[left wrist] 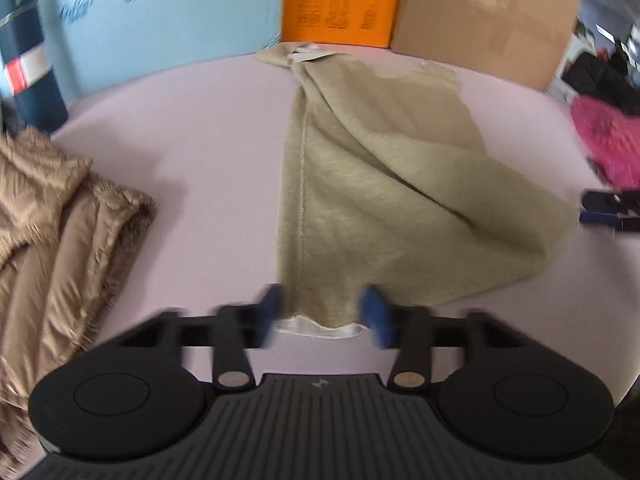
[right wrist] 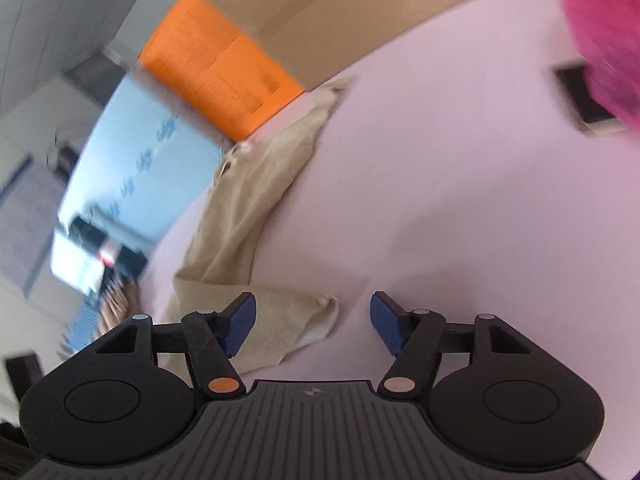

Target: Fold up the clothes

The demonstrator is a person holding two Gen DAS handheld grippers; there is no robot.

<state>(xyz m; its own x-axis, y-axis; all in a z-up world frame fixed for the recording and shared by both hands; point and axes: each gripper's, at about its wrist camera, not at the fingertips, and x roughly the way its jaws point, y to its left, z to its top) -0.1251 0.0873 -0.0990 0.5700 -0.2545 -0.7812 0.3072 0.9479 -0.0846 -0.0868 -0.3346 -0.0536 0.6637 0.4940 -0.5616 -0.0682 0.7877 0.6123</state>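
Observation:
A beige-olive garment lies loosely folded along the middle of the pale pink table, its light hem nearest me. My left gripper is open, its blue pads on either side of that hem, with motion blur. In the left wrist view the right gripper shows at the garment's right corner. In the right wrist view the same garment runs off to the upper left, one corner lying by the left pad. My right gripper is open over bare table, with nothing between its pads.
A tan quilted jacket is heaped at the left. At the back stand a light blue panel, an orange box and a cardboard box. A pink garment lies at the right, with a dark flat object near it.

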